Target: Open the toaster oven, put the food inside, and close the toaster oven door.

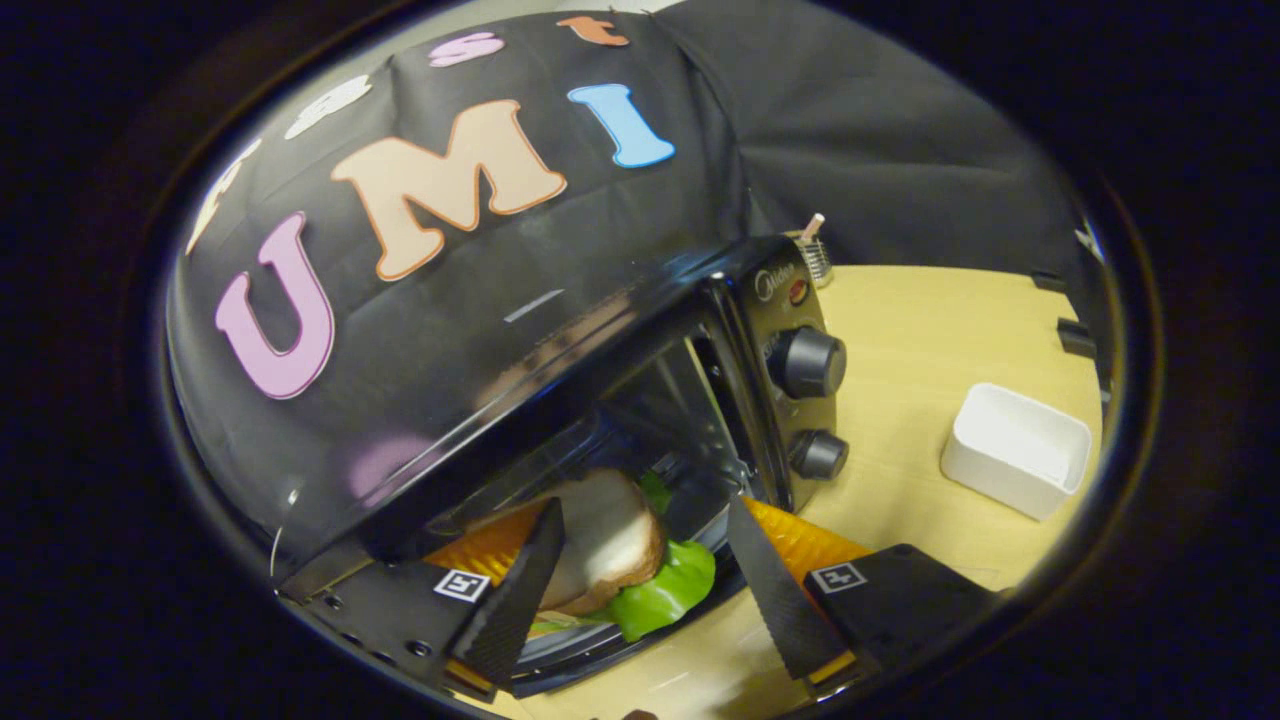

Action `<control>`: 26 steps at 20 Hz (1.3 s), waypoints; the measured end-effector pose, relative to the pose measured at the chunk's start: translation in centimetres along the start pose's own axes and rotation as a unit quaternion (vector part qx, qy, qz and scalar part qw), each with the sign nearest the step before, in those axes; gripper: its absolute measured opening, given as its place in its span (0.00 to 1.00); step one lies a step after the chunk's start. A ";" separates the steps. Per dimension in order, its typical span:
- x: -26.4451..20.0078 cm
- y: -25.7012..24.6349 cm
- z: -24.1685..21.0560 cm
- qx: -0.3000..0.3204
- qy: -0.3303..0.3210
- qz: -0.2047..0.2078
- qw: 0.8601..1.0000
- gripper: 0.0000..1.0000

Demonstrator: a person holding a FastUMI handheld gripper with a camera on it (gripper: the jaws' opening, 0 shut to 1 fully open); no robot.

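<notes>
Your hand-held gripper (640, 560) hangs open, fingers spread either side of the sandwich (612, 545) (lettuce poking out), which lies in the open toaster oven (640, 330). Beyond, a white tray (1015, 450) sits on the desk (920, 310).

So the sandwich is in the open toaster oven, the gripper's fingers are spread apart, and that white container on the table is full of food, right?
Not quite. In the gripper view the white container on the table is empty. The rest holds: the sandwich lies in the open toaster oven, and the gripper has its fingers spread apart, either side of the sandwich without pressing on it.
</notes>
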State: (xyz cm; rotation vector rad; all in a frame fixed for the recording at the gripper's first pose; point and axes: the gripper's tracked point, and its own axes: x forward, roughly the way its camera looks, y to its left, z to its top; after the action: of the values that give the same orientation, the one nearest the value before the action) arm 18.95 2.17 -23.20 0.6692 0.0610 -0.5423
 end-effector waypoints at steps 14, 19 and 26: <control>-12.3 -3.1 -3.5 -0.254 0.122 0.042 0.958 1.00; -17.2 -4.7 -8.5 -0.316 0.207 0.066 0.924 1.00; -19.4 -6.6 -13.2 -0.351 0.257 0.090 0.896 0.97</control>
State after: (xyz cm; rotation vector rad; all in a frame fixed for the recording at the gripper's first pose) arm 0.55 14.71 -33.05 0.0861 0.6593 -0.1228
